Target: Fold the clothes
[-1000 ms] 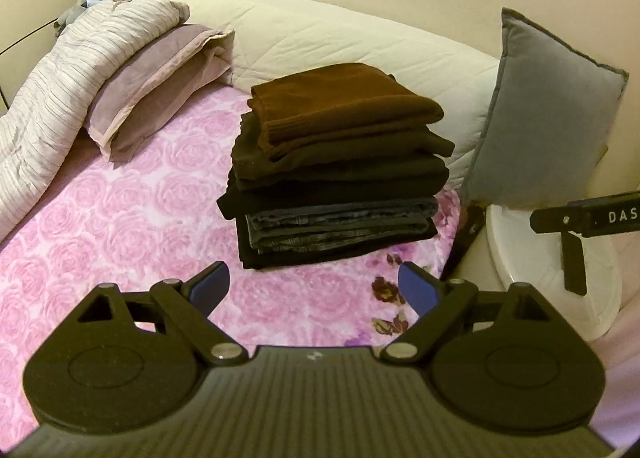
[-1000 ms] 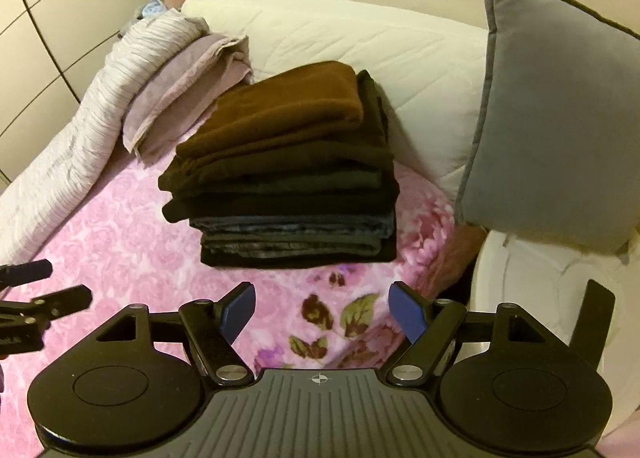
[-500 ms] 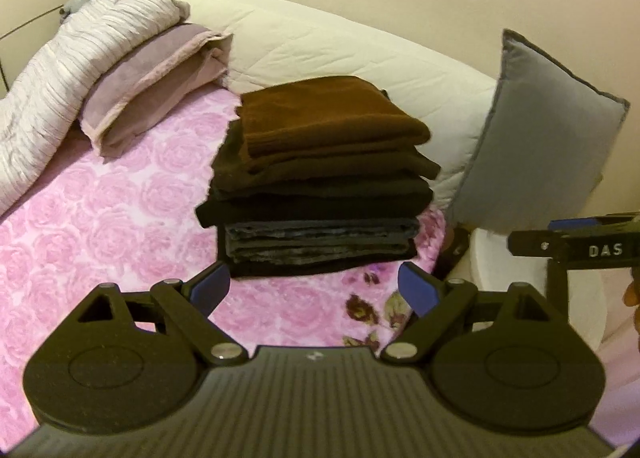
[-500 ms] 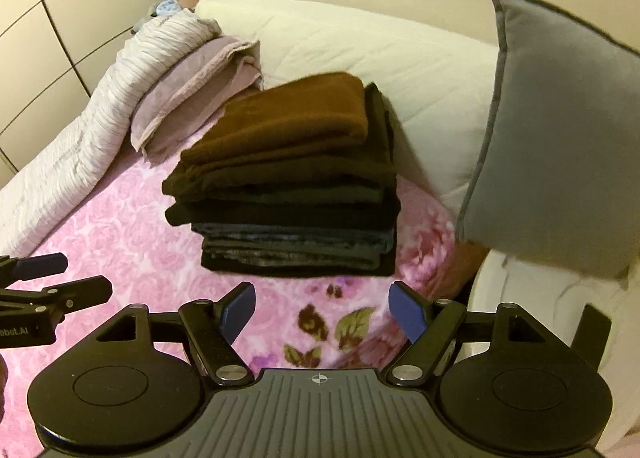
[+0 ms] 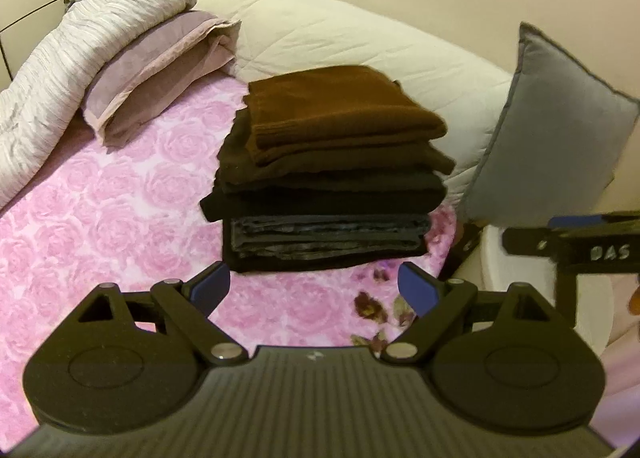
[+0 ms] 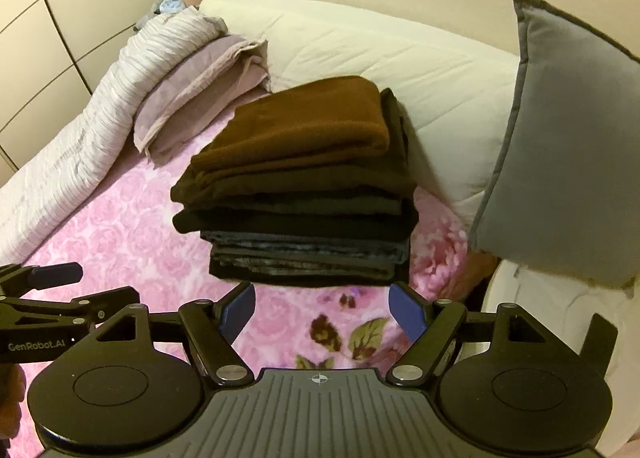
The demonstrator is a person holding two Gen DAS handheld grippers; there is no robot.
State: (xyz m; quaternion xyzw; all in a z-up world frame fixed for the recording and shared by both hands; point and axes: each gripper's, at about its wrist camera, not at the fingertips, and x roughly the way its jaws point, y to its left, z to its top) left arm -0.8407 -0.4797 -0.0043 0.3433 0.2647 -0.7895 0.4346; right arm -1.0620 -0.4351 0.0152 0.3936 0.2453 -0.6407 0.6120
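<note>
The stack of clothes sits folded on the pink bedspread, near the grey cushion. We hold the left gripper and right gripper released, grasping nothing. Folding looks finished; next we need an unfolded garment, none visible.

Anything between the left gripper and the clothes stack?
Nothing but bare pink floral bedspread between the open left gripper and the stack, per left wrist view.

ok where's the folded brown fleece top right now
In both wrist views the folded brown fleece top lies on top of the stack of dark folded clothes, on the pink rose-print bedspread, left of the grey cushion.
</note>
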